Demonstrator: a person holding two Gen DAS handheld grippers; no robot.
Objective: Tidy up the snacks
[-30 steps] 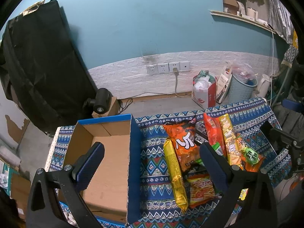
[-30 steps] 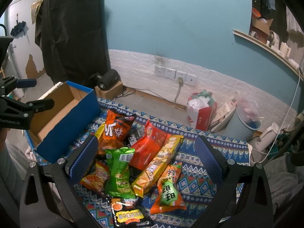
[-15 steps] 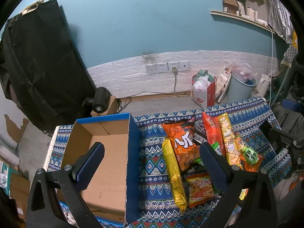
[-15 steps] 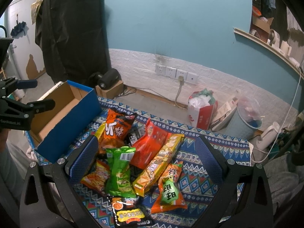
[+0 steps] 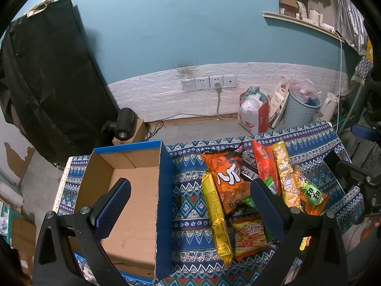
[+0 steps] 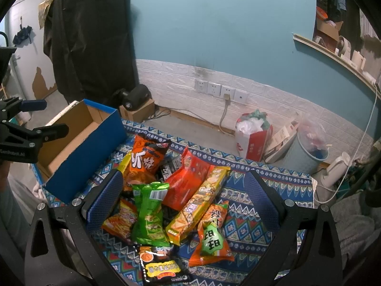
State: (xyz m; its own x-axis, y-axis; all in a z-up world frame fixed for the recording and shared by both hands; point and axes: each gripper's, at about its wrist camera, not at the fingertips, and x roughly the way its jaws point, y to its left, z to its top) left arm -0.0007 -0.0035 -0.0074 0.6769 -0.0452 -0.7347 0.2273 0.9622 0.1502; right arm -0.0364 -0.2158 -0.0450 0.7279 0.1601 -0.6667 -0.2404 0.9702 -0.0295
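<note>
At the left of the bench, spread with a patterned blue cloth, stood the open cardboard box with blue outer walls; nothing lay in it, so the sorting looked not yet begun. The left tongs hung above the box's right wall, spread wide and holding nothing.

Just right of the box the snacks lay in a loose heap: a long yellow packet, an orange chip bag overlapping it, a small packet of orange sticks, then a green bag, a red bag, a long yellow-orange cracker pack, an orange pouch with a green label and a dark packet nearest the camera.

The right tongs hovered over the heap, also wide and empty. The step in hand seemed to be choosing a first packet. The next move would likely call for lowering onto one top-lying bag, such as the green one, closing gently on its crinkly film, and carrying it left into the box.
</note>
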